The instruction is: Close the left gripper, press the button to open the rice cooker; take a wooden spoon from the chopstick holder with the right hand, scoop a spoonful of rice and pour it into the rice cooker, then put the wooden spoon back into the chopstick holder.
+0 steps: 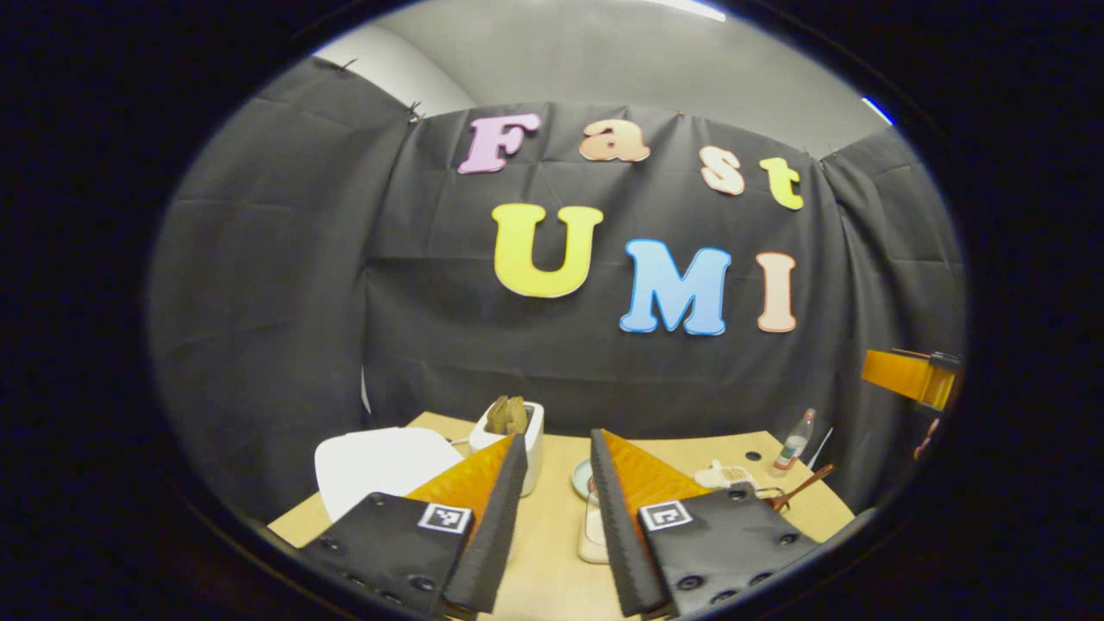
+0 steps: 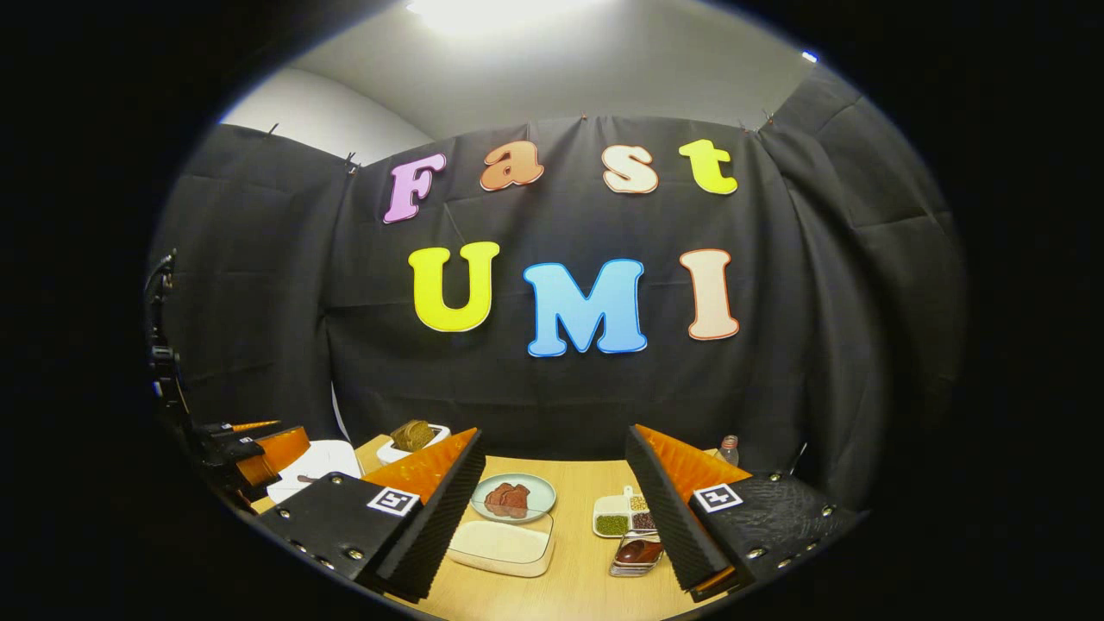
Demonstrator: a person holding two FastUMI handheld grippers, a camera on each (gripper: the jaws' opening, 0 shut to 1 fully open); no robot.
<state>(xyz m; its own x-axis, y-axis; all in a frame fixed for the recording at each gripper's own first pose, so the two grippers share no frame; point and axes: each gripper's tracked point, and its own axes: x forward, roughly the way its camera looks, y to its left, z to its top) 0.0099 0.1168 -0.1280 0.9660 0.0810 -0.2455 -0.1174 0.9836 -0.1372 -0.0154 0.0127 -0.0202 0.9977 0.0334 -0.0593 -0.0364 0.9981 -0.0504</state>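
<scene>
Left gripper view: our left gripper hovers above the wooden table with its two fingers spread a moderate way apart and nothing between them. Just beyond the left finger stands a white toaster with brown slices in its slots, and to its left we see the white rice cooker, its lid down. Between the fingers, part of a pale plate and a clear container appear. To the right of the right finger lie a small white divided dish and a wooden spoon whose handle points up and to the right; what holds it we cannot tell. A small bottle stands near the table's far right corner. At the far right edge the other gripper is partly visible, held well above the table.

Right gripper view: our right gripper has its fingers set wide apart, holding nothing. Between them we see a clear container of white rice, and behind it a plate carrying reddish-brown food. Beside the right finger sit a divided dish of grains and a small tray of dark sauce. The bottle shows behind that finger. At far left are the toaster, the rice cooker and the left gripper.
</scene>
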